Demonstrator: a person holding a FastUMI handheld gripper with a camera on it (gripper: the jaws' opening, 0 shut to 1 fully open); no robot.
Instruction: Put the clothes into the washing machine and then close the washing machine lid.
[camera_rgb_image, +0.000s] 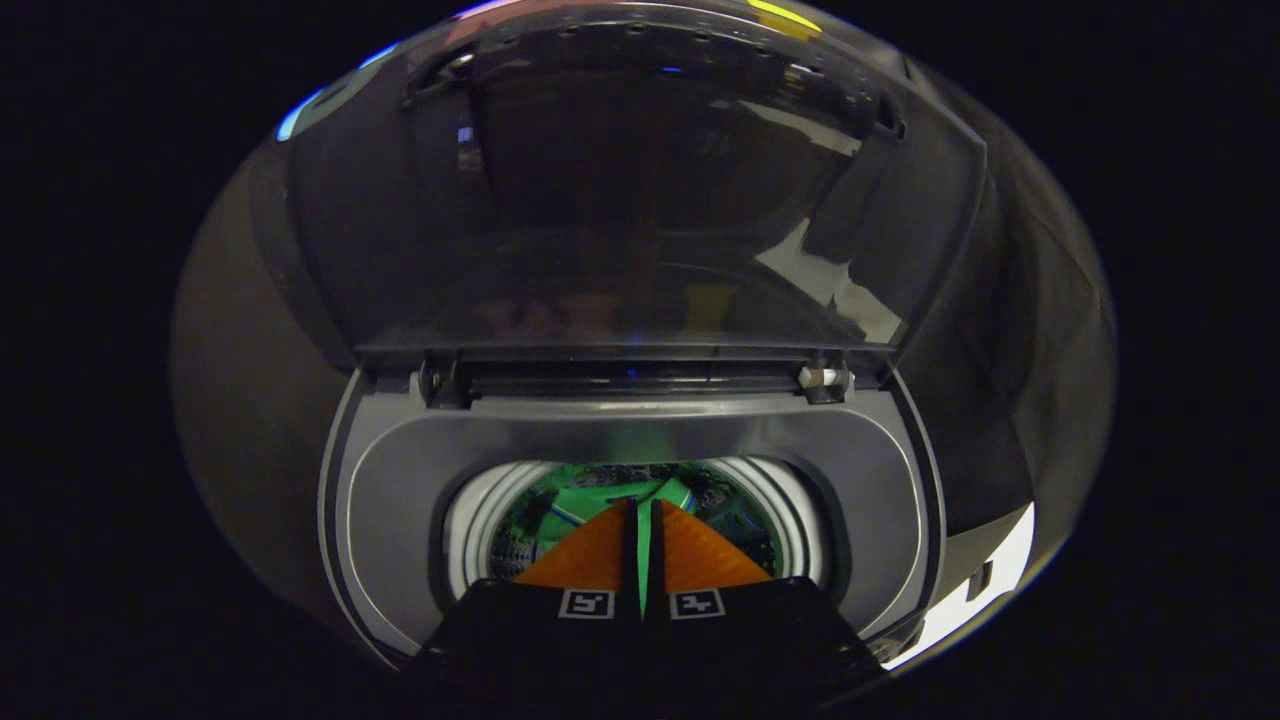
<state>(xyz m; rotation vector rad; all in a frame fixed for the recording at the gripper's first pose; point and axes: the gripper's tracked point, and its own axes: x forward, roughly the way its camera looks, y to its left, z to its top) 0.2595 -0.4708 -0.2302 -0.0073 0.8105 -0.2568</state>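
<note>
Claw over open washer, green cloth in the gap

Claw (643, 510): fingers nearly together, leaving a narrow slit. A green strip fills that slit, matching the cloth below; whether both fingers actually pinch it cannot be told. Tips point down into the drum mouth.

Cloth (590, 497): green, lying inside the drum, just ahead of and beneath the fingertips, with a pale stripe across part of it.

Drum (478, 530): round opening with a white ribbed rim and perforated wall, seen from above.

Washer (400, 480): grey top deck surrounding the drum opening.

Lid (620, 200): dark, translucent, raised upright on hinges at the far edge of the deck, beyond the fingers; reflections across its surface.

Hinge (825, 380): pale fitting at the lid's base, right of the claw.
</note>
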